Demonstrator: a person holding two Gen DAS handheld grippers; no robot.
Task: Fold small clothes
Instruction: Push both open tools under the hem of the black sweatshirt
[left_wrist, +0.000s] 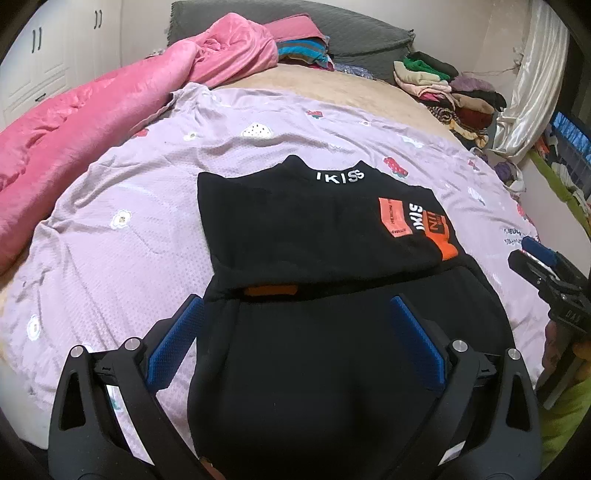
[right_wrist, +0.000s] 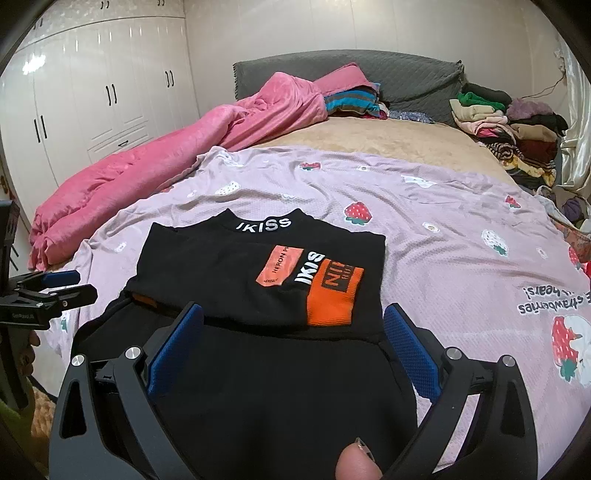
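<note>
The black knit top with orange patches (left_wrist: 317, 236) lies partly folded on the lilac strawberry-print bedsheet (left_wrist: 122, 258); left gripper (left_wrist: 295, 332) and right gripper (right_wrist: 293, 339) hover above it, blue-padded fingers (right_wrist: 177, 343) spread apart, holding nothing

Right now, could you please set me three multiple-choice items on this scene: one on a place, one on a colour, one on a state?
1. Where does the black top lie?
A. on the lilac strawberry sheet
B. on the pink blanket
C. on the clothes pile

2. What colour is the block beside the IKISS print?
A. green
B. orange
C. yellow

3. How do the right gripper jaws stand?
A. shut on the top
B. shut on nothing
C. open

Answers: 1 A, the sheet shows all around the top. 2 B, the orange block sits right of the white letters. 3 C, its blue pads stand wide apart over the fabric.
</note>
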